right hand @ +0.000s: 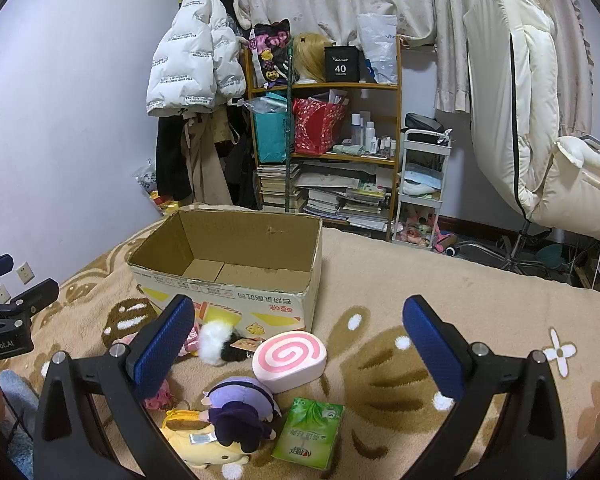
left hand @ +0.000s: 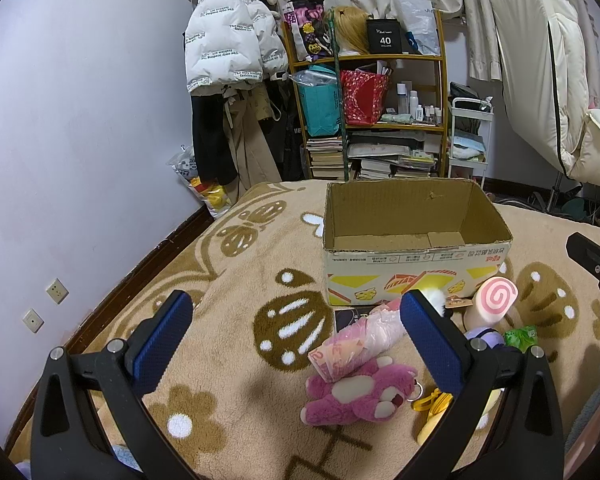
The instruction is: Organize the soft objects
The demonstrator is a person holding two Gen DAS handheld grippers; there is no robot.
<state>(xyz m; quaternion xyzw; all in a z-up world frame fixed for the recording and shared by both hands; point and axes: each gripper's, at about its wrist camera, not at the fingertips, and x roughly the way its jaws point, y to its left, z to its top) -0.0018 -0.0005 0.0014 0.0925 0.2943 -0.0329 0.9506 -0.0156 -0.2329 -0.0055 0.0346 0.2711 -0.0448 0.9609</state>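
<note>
An empty open cardboard box [left hand: 416, 264] stands on the beige blanket [left hand: 236, 320]; it also shows in the right wrist view [right hand: 228, 276]. In front of it lie soft toys: a pink bear [left hand: 360, 394], a pink wrapped bundle [left hand: 360, 344], a pink swirl roll [right hand: 290, 360], a purple-hatted doll [right hand: 240, 408], a yellow plush [right hand: 204, 444], a black-and-white plush [right hand: 220, 342] and a green tissue pack [right hand: 310, 432]. My left gripper [left hand: 296, 340] is open and empty above the bear. My right gripper [right hand: 296, 344] is open and empty above the swirl roll.
A wooden shelf [right hand: 328, 144] packed with bags, books and bottles stands behind the bed. Coats [left hand: 228, 40] hang on the left by the wall. A white cart [right hand: 424, 184] and a cream chair [right hand: 540, 140] are at the right.
</note>
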